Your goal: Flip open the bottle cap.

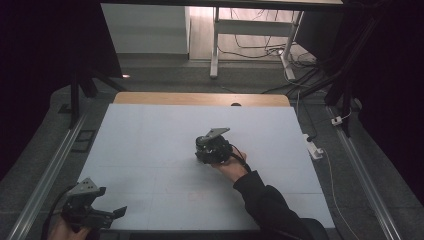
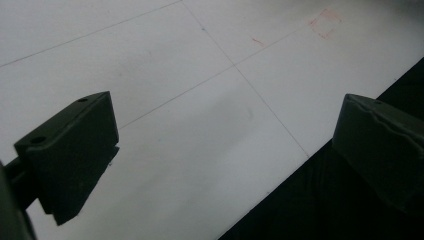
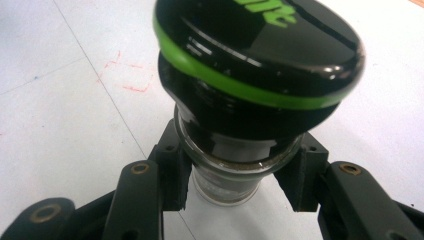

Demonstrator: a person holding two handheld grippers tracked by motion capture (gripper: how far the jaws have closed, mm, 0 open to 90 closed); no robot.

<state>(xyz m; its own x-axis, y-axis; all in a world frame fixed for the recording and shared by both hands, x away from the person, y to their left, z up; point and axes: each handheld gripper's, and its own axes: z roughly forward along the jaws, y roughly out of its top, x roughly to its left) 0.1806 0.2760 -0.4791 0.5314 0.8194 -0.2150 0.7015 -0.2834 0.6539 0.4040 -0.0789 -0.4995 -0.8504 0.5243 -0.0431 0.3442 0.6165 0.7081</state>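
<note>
- Right gripper view looks along the right gripper (image 3: 235, 182), whose fingers (image 3: 172, 170) are clamped on the glass neck of a small jar (image 3: 235, 170), one pad on each side, just under its wide lid.
- The jar sits between the fingers, and its black lid (image 3: 260, 55) with a bright green band (image 3: 235, 85) stands well above them, towards the top of that view. The jar's foot is below the fingertips; whether it touches the white bench (image 3: 60, 125) I cannot tell.
- High view places the right gripper (image 1: 214, 148) near the middle of the bench (image 1: 150, 145), with the jar hidden behind it.
- The left gripper (image 1: 111, 215) waits at the near left edge of the bench. Left gripper view shows its fingers (image 2: 70, 155) spread wide, with bare bench between them and nothing held.
- Risks, as I judge them:
  - The pads grip smooth, round glass over a narrow band, so the jar could slip or turn between the fingers if the hand tilts or jerks.
  - The heavy lid sits above the grip, so the load is top-heavy and could swing.
  - A harder squeeze might crack the glass.
- Writing: green letters sit on the lid's top, cut off at the frame edge and not readable. Faint red marks lie on the bench beyond the fingers.
</note>
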